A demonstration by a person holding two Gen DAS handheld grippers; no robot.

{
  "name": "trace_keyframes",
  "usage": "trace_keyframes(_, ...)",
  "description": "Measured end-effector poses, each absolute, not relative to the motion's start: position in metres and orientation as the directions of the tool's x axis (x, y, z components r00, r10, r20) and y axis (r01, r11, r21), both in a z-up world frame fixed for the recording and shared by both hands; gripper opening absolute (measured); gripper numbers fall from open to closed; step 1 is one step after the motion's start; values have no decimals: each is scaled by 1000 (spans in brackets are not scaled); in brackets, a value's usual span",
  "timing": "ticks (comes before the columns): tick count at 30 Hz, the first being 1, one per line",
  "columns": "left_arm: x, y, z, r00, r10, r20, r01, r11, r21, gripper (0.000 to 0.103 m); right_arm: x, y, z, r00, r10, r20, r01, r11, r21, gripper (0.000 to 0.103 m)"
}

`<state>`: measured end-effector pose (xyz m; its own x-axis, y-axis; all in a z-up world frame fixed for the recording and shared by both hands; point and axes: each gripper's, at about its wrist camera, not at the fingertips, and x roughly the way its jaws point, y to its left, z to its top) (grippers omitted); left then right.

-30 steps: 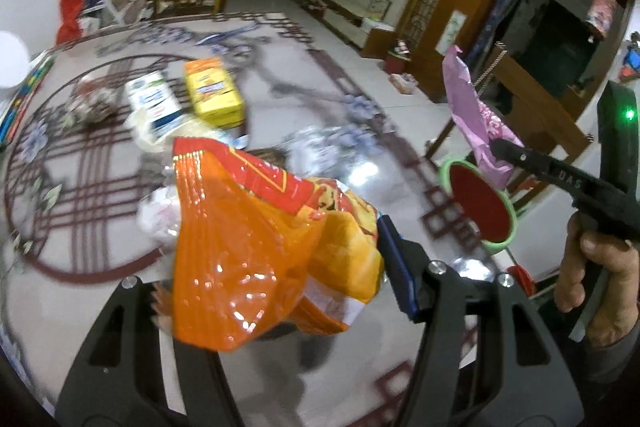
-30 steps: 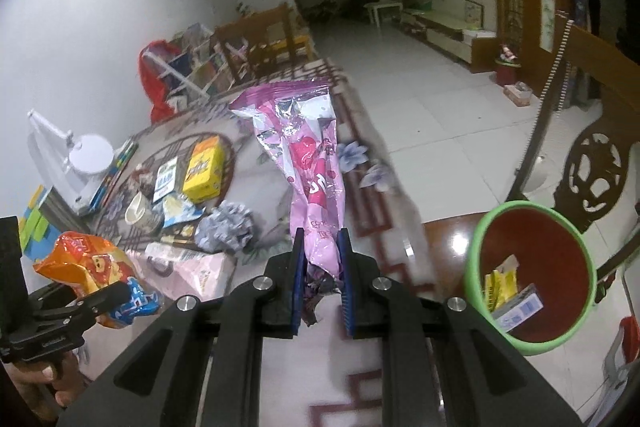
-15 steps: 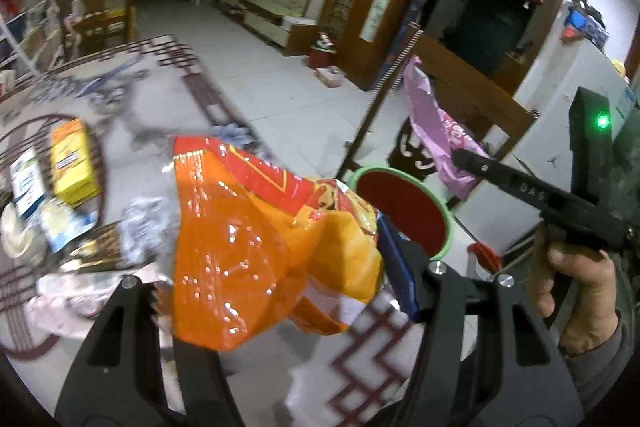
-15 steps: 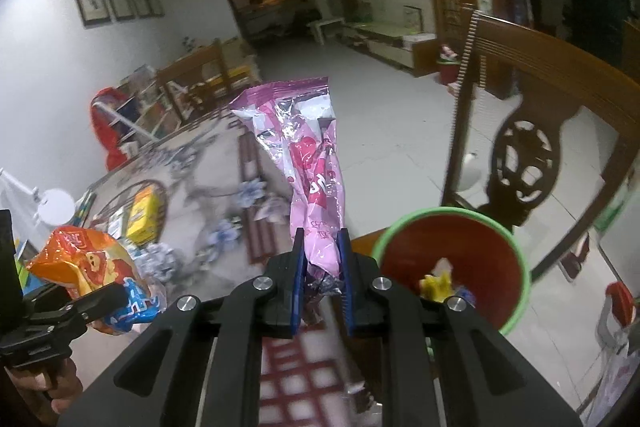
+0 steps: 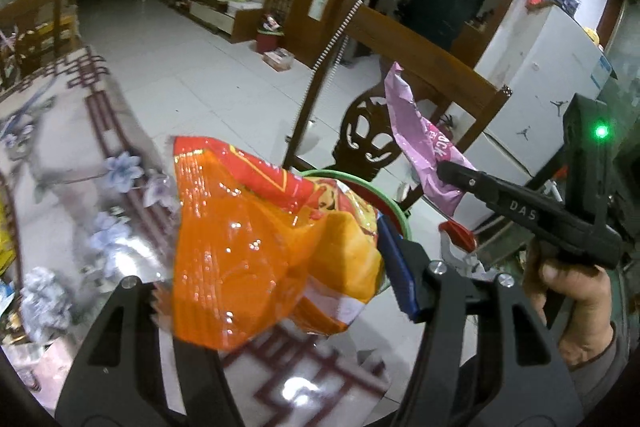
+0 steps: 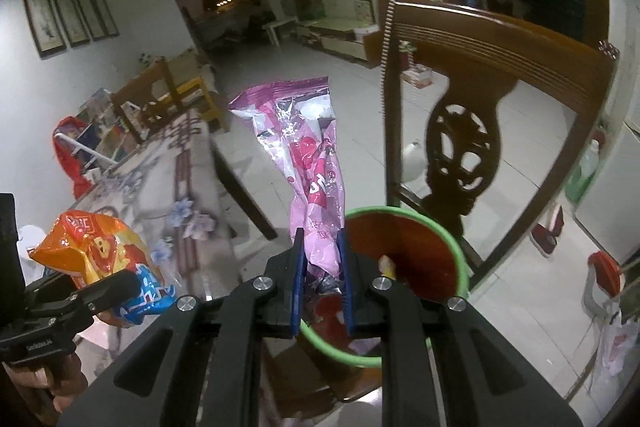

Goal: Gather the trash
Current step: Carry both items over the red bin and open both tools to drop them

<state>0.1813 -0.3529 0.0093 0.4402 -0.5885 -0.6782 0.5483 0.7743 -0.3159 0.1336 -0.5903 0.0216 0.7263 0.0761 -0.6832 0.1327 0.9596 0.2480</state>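
The right gripper [image 6: 322, 277] pinches a pink wrapper [image 6: 310, 163] right above the green bin [image 6: 460, 259]. The left gripper [image 5: 276, 287] squeezes a puffy orange snack bag [image 5: 260, 247] just beside the bin. A few scraps already lie inside. Neither bag is dropped in yet, and more litter waits on the table [image 5: 52, 147].

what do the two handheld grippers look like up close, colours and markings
Both grippers, left and right, are matte black plastic with silver screws and blue finger pads. The right gripper's body reads "DAS" in white and shows a green light; a grey sleeve cuff shows.
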Motion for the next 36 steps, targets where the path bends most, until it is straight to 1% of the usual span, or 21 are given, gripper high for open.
trace_keyframes(4, 191, -374, -2, 399, -608, -686, 563, 753, -340, 58, 137, -612, 10, 711, 82, -698, 164, 946, 278, 14)
trace_keyframes(9, 202, -400, -13, 358, -625, -694, 583, 730, -356, 58, 146, -626, -7, 682, 70, -728, 199, 940, 277, 14)
trace_keyframes(22, 226, -444, -61, 257, -610, -750, 563, 725, -396, 60, 153, -658, -28, 650, 87, -755, 292, 888, 354, 14)
trace_keyframes(24, 229, -447, -64, 249, -611, -752, 558, 725, -404, 60, 155, -660, -31, 643, 89, -761, 305, 881, 361, 14)
trace_keyframes(26, 231, -448, -66, 243, -609, -755, 553, 726, -409, 66, 156, -661, -32, 640, 87, -764, 314, 877, 363, 15)
trace_keyframes(27, 233, -448, -66, 237, -612, -754, 548, 725, -417, 68, 157, -661, -32, 637, 81, -767, 318, 878, 357, 17)
trace_keyframes(28, 236, -450, -67, 234, -616, -753, 544, 724, -423, 72, 157, -660, -32, 635, 72, -769, 324, 879, 350, 19)
trace_keyframes(29, 237, -451, -67, 235, -617, -751, 542, 725, -425, 79, 157, -660, -32, 635, 67, -770, 330, 878, 348, 25)
trace_keyframes(30, 238, -449, -65, 243, -615, -750, 537, 729, -425, 84, 156, -659, -31, 635, 68, -770, 330, 877, 349, 32)
trace_keyframes(31, 239, -450, -65, 248, -615, -749, 532, 732, -425, 92, 155, -659, -30, 637, 65, -768, 332, 876, 350, 47)
trace_keyframes(32, 240, -448, -64, 252, -617, -745, 526, 734, -430, 94, 155, -659, -30, 641, 60, -765, 335, 875, 350, 54)
trace_keyframes(33, 240, -446, -64, 251, -620, -744, 520, 734, -437, 95, 155, -659, -29, 645, 53, -762, 337, 875, 347, 56)
trace_keyframes(34, 240, -444, -64, 252, -620, -743, 516, 735, -439, 98, 154, -659, -27, 650, 43, -759, 340, 877, 340, 64)
trace_keyframes(35, 240, -442, -64, 255, -620, -742, 513, 737, -440, 98, 153, -659, -26, 652, 37, -757, 343, 877, 338, 70)
trace_keyframes(36, 240, -439, -64, 258, -619, -742, 511, 739, -439, 98, 152, -660, -25, 657, 32, -753, 345, 875, 338, 72)
